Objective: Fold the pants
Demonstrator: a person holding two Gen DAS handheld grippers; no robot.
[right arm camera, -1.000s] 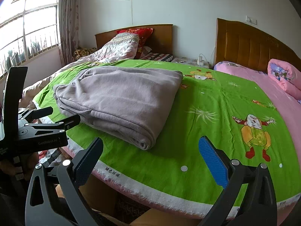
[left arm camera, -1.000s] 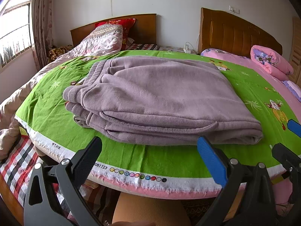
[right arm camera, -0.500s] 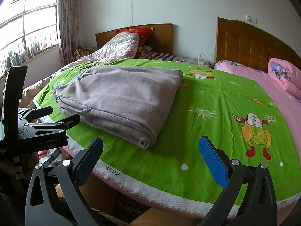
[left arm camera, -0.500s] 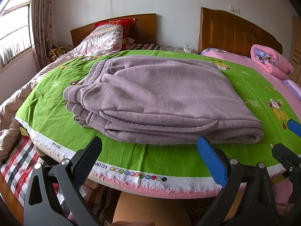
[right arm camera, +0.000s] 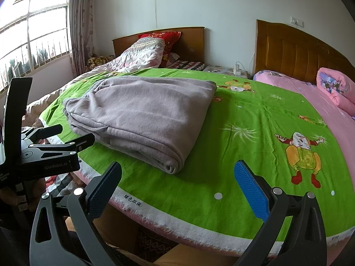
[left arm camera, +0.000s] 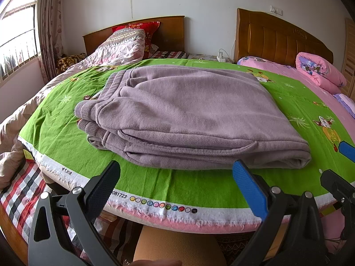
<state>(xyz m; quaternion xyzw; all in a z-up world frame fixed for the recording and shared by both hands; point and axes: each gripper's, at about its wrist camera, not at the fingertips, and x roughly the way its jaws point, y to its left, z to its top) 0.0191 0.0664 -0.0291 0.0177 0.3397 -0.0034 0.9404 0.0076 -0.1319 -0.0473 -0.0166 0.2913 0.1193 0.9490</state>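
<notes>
The folded pants lie on the green sheet straight ahead of the spread, empty left gripper, long axis across its view, while the right gripper, also spread and empty, has them off to its left.

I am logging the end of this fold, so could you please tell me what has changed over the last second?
Nothing has visibly changed. The folded pants lie in the same spot on the green sheet, and both the left tongs and the right tongs stay open, held back at the near edge of the bed, touching nothing.
</notes>
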